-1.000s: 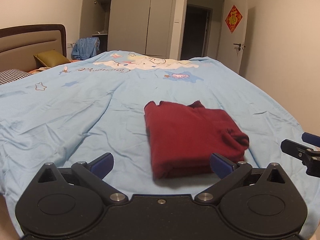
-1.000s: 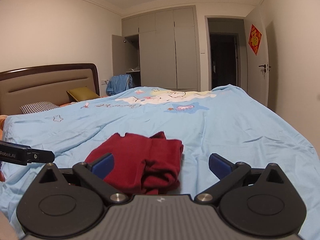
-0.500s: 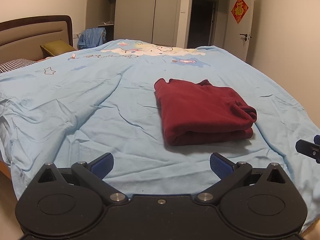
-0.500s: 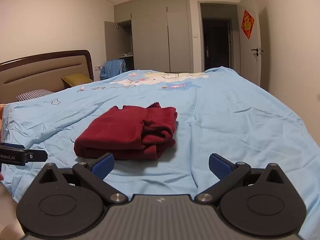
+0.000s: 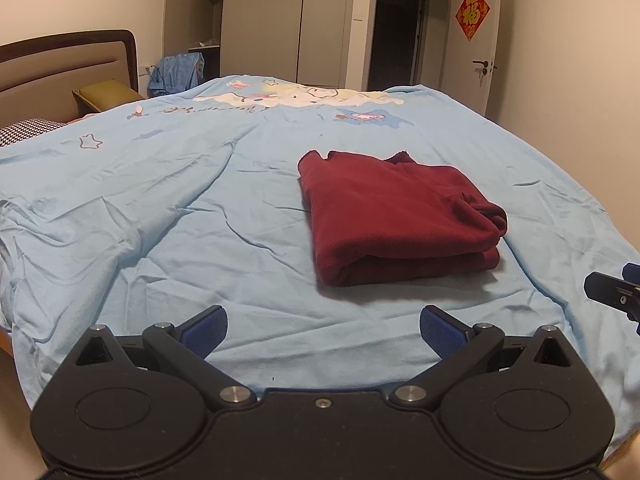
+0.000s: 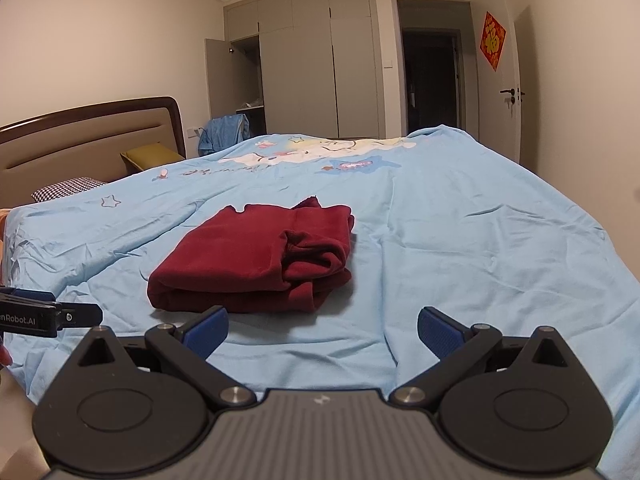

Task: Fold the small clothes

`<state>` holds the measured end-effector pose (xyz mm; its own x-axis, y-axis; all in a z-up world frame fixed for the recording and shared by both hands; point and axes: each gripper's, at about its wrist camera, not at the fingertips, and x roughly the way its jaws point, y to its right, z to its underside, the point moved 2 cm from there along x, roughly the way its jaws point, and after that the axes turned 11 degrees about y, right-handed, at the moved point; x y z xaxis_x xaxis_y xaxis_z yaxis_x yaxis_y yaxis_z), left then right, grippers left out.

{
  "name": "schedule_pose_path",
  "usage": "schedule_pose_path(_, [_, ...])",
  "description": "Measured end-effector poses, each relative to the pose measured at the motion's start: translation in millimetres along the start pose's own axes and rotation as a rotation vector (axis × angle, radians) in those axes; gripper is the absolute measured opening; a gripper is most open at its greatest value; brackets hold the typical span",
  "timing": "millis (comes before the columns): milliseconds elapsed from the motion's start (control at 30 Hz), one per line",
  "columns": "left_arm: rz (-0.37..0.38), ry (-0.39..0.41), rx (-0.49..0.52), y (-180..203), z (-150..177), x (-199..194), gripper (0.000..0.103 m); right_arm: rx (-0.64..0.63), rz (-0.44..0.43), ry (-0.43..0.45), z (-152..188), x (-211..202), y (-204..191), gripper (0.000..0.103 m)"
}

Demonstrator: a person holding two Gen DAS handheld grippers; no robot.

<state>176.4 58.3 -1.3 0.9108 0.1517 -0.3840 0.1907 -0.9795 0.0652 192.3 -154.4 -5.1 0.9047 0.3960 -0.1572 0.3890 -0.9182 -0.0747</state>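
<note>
Both hand-held grippers, left (image 5: 323, 330) and right (image 6: 322, 330), have withdrawn, released, from the soft maroon folded garment (image 5: 394, 216).

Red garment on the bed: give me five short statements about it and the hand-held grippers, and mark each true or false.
1. The red garment lies folded on the light blue bedspread. True.
2. The left hand-held gripper is clamped on the garment. False: it is open and clear of it.
3. The right hand-held gripper is open and holds nothing. True.
4. The garment is spread out flat in one layer. False: stacked layers show at its near edge.
5. A checked pillow lies near the headboard. True.
</note>
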Motion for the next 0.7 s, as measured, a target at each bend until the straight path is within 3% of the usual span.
schedule_pose_path(700, [0.000, -0.031, -0.015, 0.2, 5.4, 7.3, 0.102, 0.025, -0.001, -0.035, 3.9, 8.8, -2.2, 0.103])
